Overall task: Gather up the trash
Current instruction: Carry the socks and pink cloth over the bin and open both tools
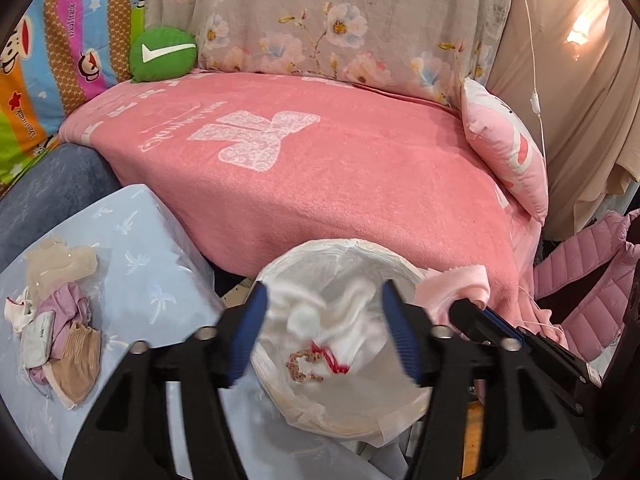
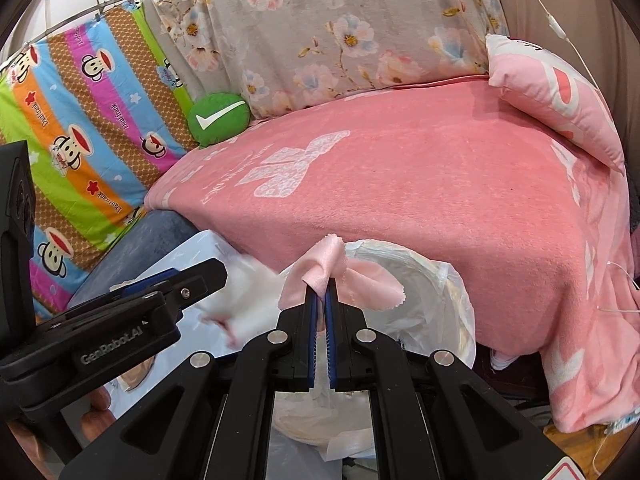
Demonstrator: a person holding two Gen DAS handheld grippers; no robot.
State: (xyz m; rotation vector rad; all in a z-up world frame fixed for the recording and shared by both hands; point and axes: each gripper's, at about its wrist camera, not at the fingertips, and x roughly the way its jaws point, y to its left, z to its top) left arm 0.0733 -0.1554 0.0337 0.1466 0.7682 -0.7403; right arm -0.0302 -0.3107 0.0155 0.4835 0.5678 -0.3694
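Note:
A round bin lined with a white plastic bag stands in front of the pink sofa; it also shows in the right wrist view. My left gripper is open above the bin, and a blurred white wad with red marks is between and below its fingers, over the bin. My right gripper is shut on a pink cloth scrap at the bin's rim. That scrap also shows in the left wrist view. A pile of scraps lies on the light blue table.
A pink blanket covers the sofa seat behind the bin. A green cushion and a pink pillow sit on the sofa. A pink padded jacket lies at the right. A thin white cord hangs at the right.

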